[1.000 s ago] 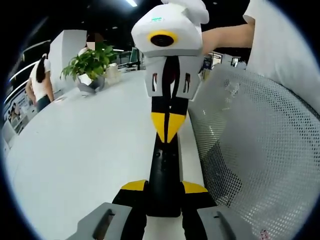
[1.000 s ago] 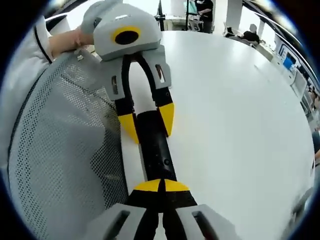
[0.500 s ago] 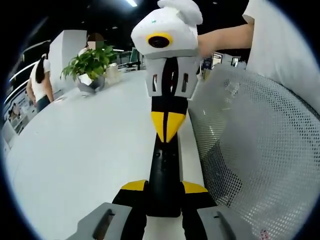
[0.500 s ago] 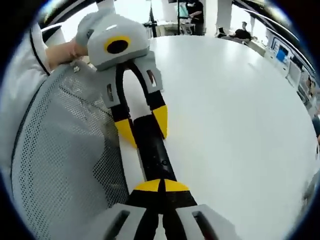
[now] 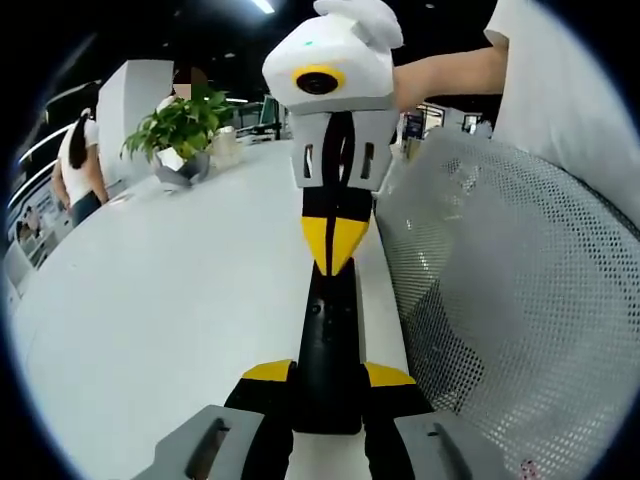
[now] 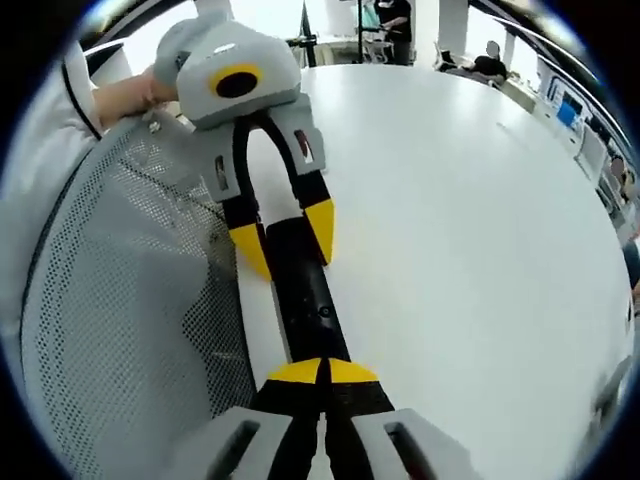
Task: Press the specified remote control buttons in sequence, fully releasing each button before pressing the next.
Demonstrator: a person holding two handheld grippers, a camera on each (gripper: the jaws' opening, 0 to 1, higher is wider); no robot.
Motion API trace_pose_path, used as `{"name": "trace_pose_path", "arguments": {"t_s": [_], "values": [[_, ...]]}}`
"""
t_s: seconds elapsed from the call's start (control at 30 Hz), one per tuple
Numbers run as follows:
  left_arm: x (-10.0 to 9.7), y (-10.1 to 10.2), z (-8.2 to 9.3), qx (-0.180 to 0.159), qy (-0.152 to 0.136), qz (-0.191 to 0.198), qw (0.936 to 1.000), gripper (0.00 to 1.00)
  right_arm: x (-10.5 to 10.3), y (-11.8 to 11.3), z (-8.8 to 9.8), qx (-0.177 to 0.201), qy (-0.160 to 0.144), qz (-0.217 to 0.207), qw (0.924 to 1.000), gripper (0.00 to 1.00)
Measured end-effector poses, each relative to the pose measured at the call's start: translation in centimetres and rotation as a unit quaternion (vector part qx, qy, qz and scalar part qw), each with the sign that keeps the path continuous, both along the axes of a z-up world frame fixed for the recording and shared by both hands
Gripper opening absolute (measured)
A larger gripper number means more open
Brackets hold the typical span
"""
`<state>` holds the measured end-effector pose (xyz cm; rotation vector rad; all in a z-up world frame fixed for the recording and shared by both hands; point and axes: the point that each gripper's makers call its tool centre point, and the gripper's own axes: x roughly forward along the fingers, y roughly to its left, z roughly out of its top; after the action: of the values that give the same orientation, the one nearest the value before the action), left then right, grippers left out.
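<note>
**Tips lower onto the remote**

Black remote flat on the white table, far end pinched in the left gripper. Right gripper, jaws pressed together, now slightly nearer the buttons than a second ago. Press probably beginning; remote itself unmoved.

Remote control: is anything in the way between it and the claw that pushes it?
Nothing visible does. The shut right claw seems to rest its tips straight on the black remote, which the left claw holds. The mesh chair stands beside them, not between.
</note>
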<state>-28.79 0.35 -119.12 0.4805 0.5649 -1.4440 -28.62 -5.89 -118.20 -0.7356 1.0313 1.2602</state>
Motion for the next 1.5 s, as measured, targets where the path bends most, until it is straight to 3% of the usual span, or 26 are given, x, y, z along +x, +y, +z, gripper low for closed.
{"name": "trace_pose_path", "arguments": {"t_s": [0.1,0.4,0.97,1.13,1.27,1.33,1.5], "values": [[0.01,0.00,-0.01,0.000,0.000,0.000,1.0000,0.25,-0.03,0.08,0.02,0.006,0.006,-0.006,0.9999,0.00],[-0.05,0.01,0.04,0.000,0.000,0.000,1.0000,0.25,-0.49,0.29,0.12,-0.005,-0.024,0.030,0.9993,0.00],[-0.12,0.03,0.05,-0.001,0.001,0.000,1.0000,0.25,-0.29,0.65,-0.11,0.001,-0.015,0.017,0.9998,0.00],[-0.08,0.01,0.01,-0.001,0.001,-0.001,1.0000,0.25,-0.41,0.71,-0.25,-0.014,-0.069,0.036,0.9969,0.00],[-0.07,0.00,0.00,-0.001,0.001,0.000,1.0000,0.25,-0.19,0.71,-0.13,0.018,-0.065,-0.015,0.9976,0.00],[-0.07,-0.01,0.00,-0.001,0.001,0.000,1.0000,0.24,0.02,0.72,-0.04,0.043,-0.053,-0.054,0.9962,0.00],[-0.07,-0.02,0.01,-0.002,0.001,0.001,1.0000,0.24,0.11,0.67,0.10,0.079,-0.046,-0.100,0.9908,0.00]]}}
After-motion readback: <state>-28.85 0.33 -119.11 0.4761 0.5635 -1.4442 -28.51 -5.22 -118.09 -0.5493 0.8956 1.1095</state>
